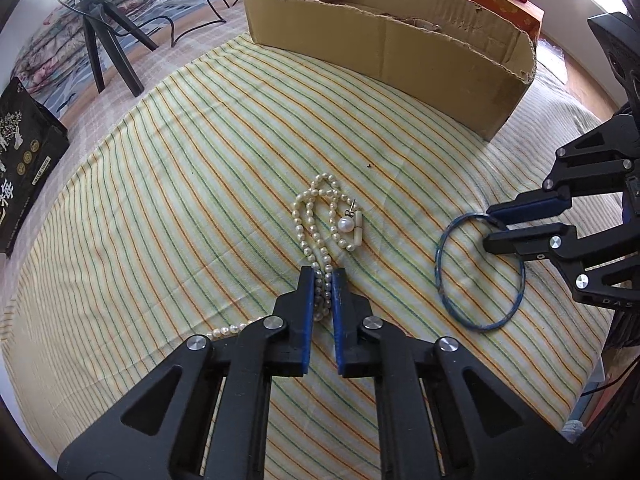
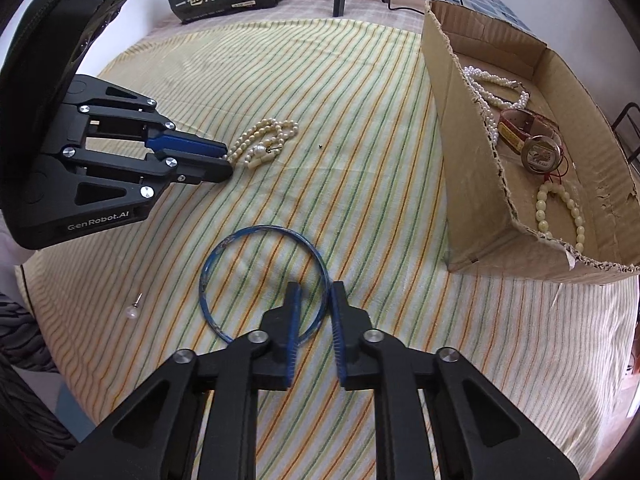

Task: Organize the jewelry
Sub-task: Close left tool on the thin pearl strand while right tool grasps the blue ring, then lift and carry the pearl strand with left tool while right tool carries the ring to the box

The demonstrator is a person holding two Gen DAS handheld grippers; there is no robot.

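A striped cloth (image 1: 168, 184) carries everything. On its far side stands the cardboard box (image 1: 400, 52), holding beads and a watch (image 2: 536, 144). Nearer than the box, the left gripper (image 1: 323, 276) straddles the pearl necklace (image 1: 316, 216), jaws slightly apart. Beside the necklace, the right gripper (image 2: 314, 292) brackets the blue bangle (image 2: 256, 276), likewise unclosed.

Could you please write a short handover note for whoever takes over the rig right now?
Left gripper: jaws around the pearl necklace on the striped cloth, not visibly clamped.
Right gripper: jaws straddle the rim of the blue bangle, still flat on the cloth.
Done: a pearl strand, watch and bead bracelet lie in the cardboard box.
Left: necklace, bangle, loose pearl earring.
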